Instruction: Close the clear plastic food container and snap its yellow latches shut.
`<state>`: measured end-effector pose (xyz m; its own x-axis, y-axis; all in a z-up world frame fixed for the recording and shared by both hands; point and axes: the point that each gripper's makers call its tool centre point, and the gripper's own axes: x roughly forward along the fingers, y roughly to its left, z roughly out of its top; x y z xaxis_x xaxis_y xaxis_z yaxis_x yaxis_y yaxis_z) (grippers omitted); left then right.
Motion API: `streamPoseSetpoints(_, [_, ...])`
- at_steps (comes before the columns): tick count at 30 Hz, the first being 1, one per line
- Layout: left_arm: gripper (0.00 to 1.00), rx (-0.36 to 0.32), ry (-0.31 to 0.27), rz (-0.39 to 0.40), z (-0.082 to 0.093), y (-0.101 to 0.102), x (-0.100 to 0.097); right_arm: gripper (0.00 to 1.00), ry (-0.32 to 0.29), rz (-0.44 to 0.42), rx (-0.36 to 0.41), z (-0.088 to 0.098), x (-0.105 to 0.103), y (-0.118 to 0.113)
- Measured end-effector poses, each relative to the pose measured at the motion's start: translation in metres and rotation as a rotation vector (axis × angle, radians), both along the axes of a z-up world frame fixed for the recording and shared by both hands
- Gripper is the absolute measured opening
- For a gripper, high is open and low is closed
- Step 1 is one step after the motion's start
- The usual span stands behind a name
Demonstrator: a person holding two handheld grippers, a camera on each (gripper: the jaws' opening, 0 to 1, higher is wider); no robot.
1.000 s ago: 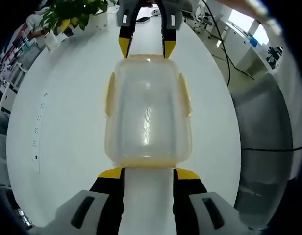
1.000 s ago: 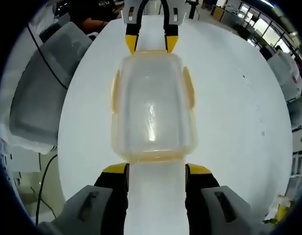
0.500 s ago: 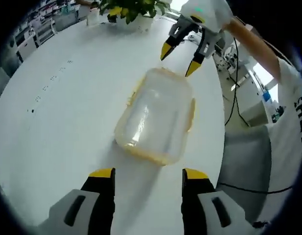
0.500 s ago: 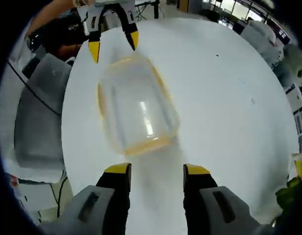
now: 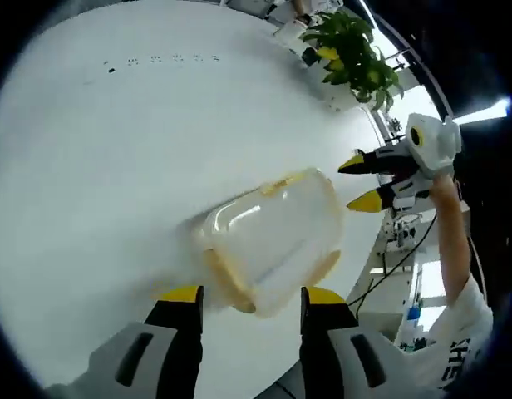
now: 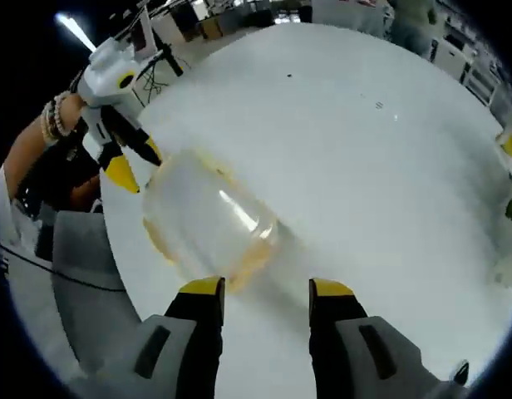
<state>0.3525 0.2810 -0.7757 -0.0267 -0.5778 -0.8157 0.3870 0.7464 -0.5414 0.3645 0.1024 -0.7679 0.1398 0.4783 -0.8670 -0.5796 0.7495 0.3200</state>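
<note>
The clear plastic container (image 5: 273, 237) with its lid on and a yellow rim lies on the white table (image 5: 98, 150). A yellow latch (image 5: 277, 184) shows at its far edge. My left gripper (image 5: 251, 296) is open, its yellow tips on either side of the container's near corner. My right gripper (image 5: 358, 183) comes in from the right, open, just off the container's far end. In the right gripper view the container (image 6: 206, 220) lies ahead and left of my open right gripper (image 6: 266, 288). The left gripper (image 6: 137, 162) sits at the container's far left end.
A potted plant (image 5: 347, 50) stands at the table's far edge. A grey chair (image 6: 81, 291) is beside the table edge, near the person's arm (image 6: 32, 150). Desks and cables lie beyond the table. Wide bare tabletop (image 6: 364, 141) spreads around the container.
Both grippers have drawn back from the container's two ends and swung sideways, so both views have rolled. The container now lies slantwise in each view.
</note>
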Motion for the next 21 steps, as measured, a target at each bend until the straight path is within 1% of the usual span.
streamPoseSetpoints(1, [0.39, -0.01, 0.002, 0.016, 0.001, -0.002, 0.0, 0.35, 0.033, -0.049, 0.032, 0.001, -0.002, 0.003])
streamPoseSetpoints(4, [0.33, -0.038, 0.032, 0.074, 0.003, -0.007, 0.0, 0.33, 0.065, -0.088, 0.086, 0.0, -0.008, 0.012])
streamPoseSetpoints(6, [0.33, -0.034, 0.042, 0.092, 0.002, -0.007, 0.001, 0.32, 0.076, -0.101, 0.101, -0.001, -0.009, 0.015])
streamPoseSetpoints(7, [0.33, -0.031, 0.042, 0.088, 0.002, -0.006, 0.0, 0.31, 0.085, -0.119, 0.117, -0.001, -0.009, 0.017])
streamPoseSetpoints(8, [0.33, -0.026, 0.041, 0.086, 0.001, -0.006, 0.0, 0.31, 0.093, -0.137, 0.12, -0.002, -0.009, 0.018])
streamPoseSetpoints(11, [0.31, -0.018, 0.038, 0.089, -0.001, -0.005, 0.001, 0.32, 0.091, -0.143, 0.115, -0.006, -0.008, 0.02])
streamPoseSetpoints(13, [0.31, -0.024, 0.045, 0.104, -0.001, -0.006, 0.001, 0.31, 0.111, -0.157, 0.128, -0.008, -0.01, 0.024])
streamPoseSetpoints(17, [0.27, -0.013, 0.046, 0.113, -0.003, -0.005, 0.002, 0.28, 0.127, -0.171, 0.144, -0.01, -0.009, 0.03])
streamPoseSetpoints(21, [0.25, 0.004, 0.047, 0.118, -0.006, -0.004, 0.002, 0.27, 0.136, -0.174, 0.108, -0.016, -0.01, 0.029])
